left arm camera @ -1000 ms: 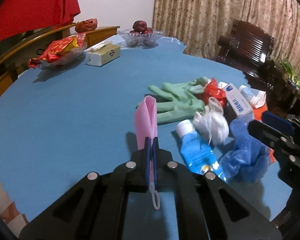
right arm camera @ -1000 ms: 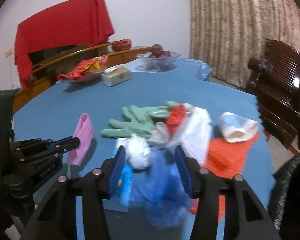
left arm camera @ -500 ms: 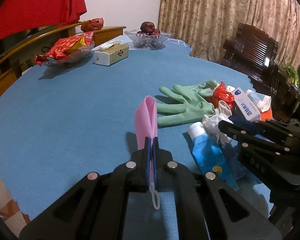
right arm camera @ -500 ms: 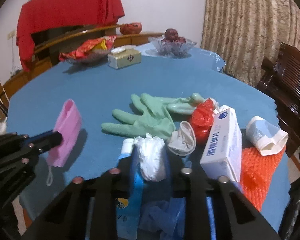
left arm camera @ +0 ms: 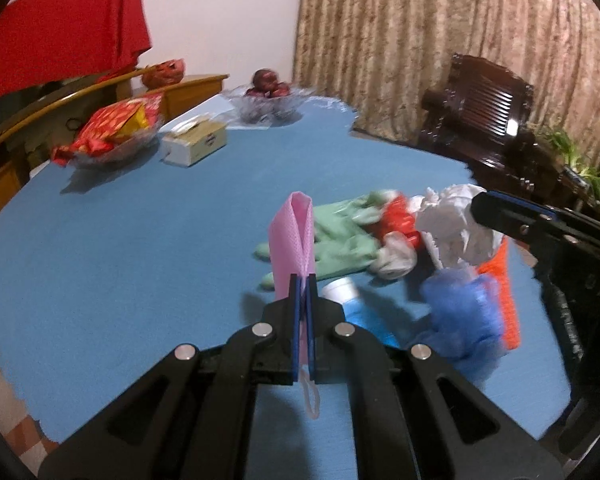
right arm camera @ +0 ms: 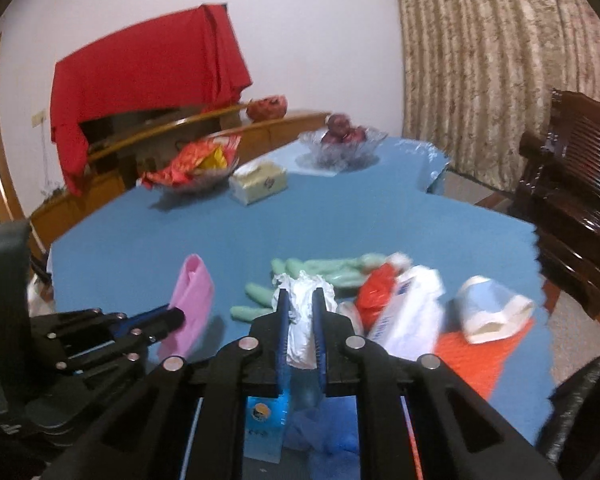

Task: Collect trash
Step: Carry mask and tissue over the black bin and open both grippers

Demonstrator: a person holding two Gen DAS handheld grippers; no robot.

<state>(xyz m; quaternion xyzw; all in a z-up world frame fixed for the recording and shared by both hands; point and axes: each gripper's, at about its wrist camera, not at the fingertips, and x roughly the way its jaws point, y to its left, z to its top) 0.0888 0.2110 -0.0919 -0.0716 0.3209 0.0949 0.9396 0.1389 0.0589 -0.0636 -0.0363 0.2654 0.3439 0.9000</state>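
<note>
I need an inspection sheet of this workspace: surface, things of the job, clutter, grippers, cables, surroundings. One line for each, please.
Surface: round table under a blue cloth.
Job's things: pink face mask and crumpled white tissue are held; green gloves, red wrapper, white box, blue bottle, blue bag, orange net and paper cup lie in a pile.
Clutter: tissue box, snack dish, fruit bowl at the far side.
Grippers: left gripper jaws shut on the mask; right gripper jaws shut on the tissue.
Cables: nothing seen.
Surroundings: red cloth, curtain, dark wooden chair.
</note>
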